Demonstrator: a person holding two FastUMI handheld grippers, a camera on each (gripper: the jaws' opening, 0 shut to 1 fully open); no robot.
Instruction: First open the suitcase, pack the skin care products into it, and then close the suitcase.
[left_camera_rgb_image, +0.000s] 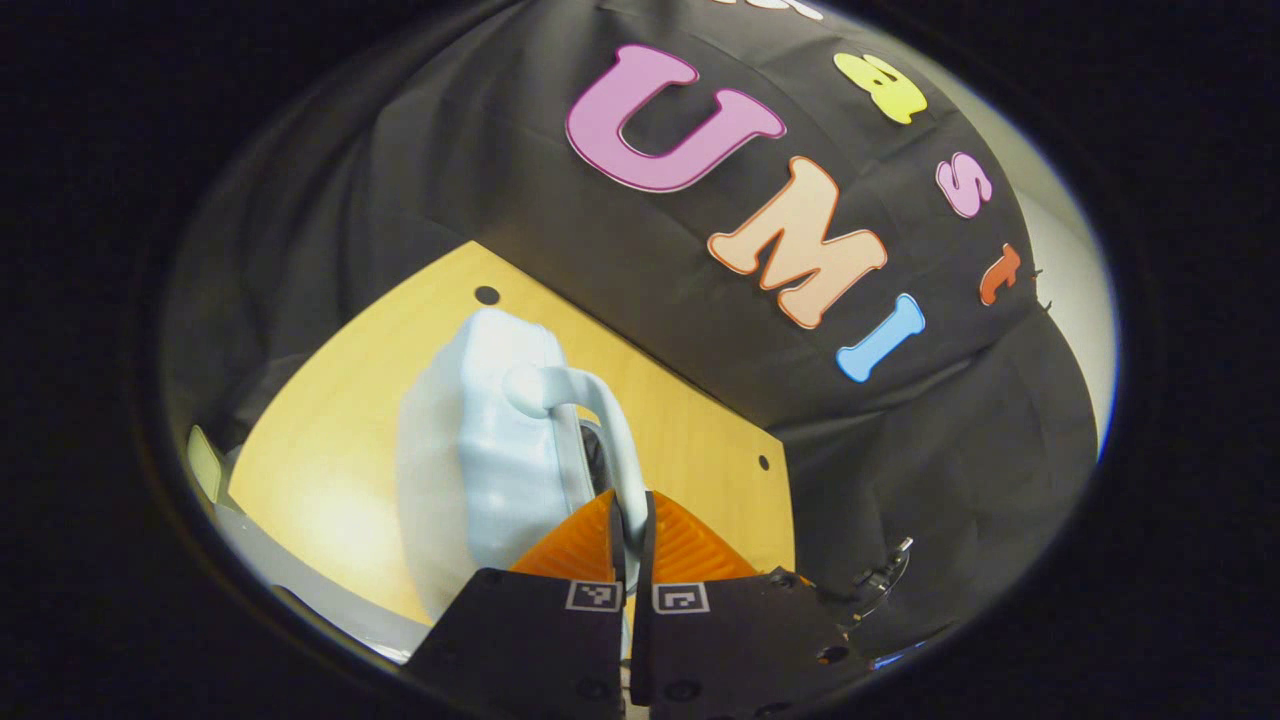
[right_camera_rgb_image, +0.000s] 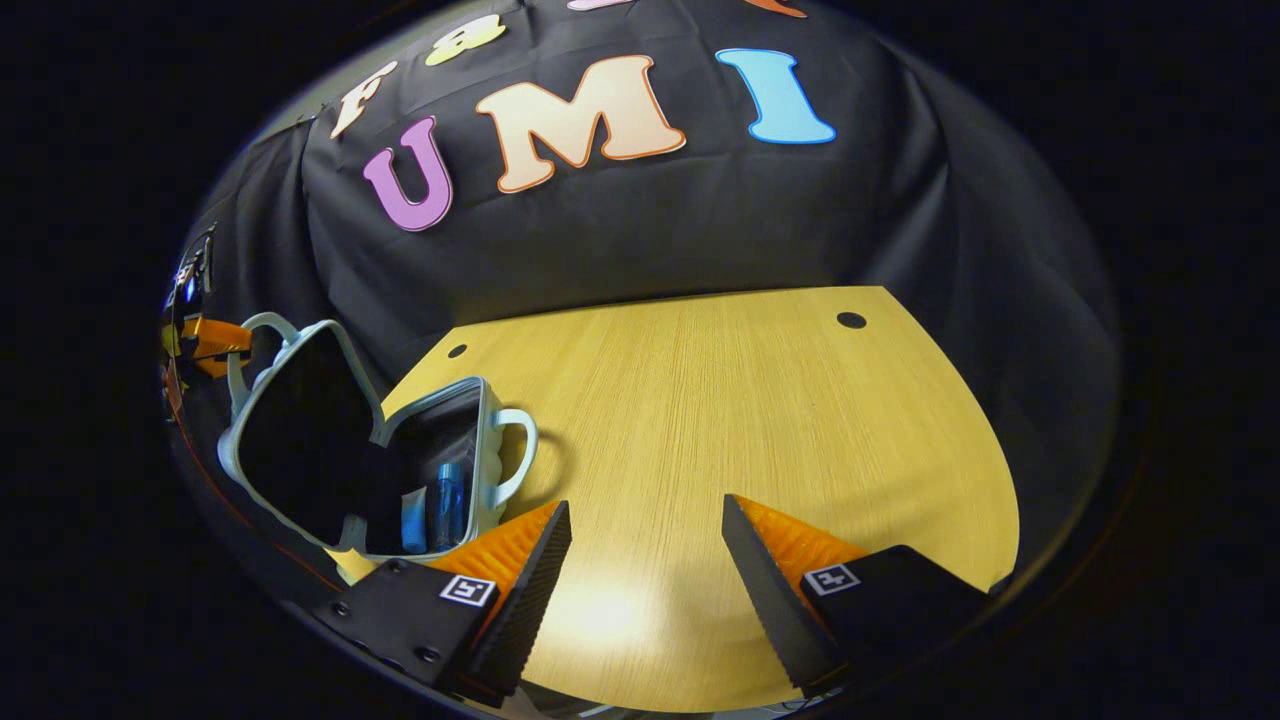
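Wood-grain table (right_camera_rgb_image: 700, 420) stands before black cloth. Left gripper (left_camera_rgb_image: 630, 525) pinches the curved handle (left_camera_rgb_image: 610, 420) of the pale, ribbed suitcase (right_camera_rgb_image: 330, 450), lid raised, bottles (right_camera_rgb_image: 448, 505) inside. Right gripper (right_camera_rgb_image: 645, 545) hangs open.

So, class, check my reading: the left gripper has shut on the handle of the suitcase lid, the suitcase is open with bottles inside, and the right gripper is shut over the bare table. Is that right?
Not quite. The right gripper is open, its fingers wide apart over the table, as the right gripper view shows. The rest holds: the left gripper is shut on the lid handle, and the suitcase stands open with bottles inside.
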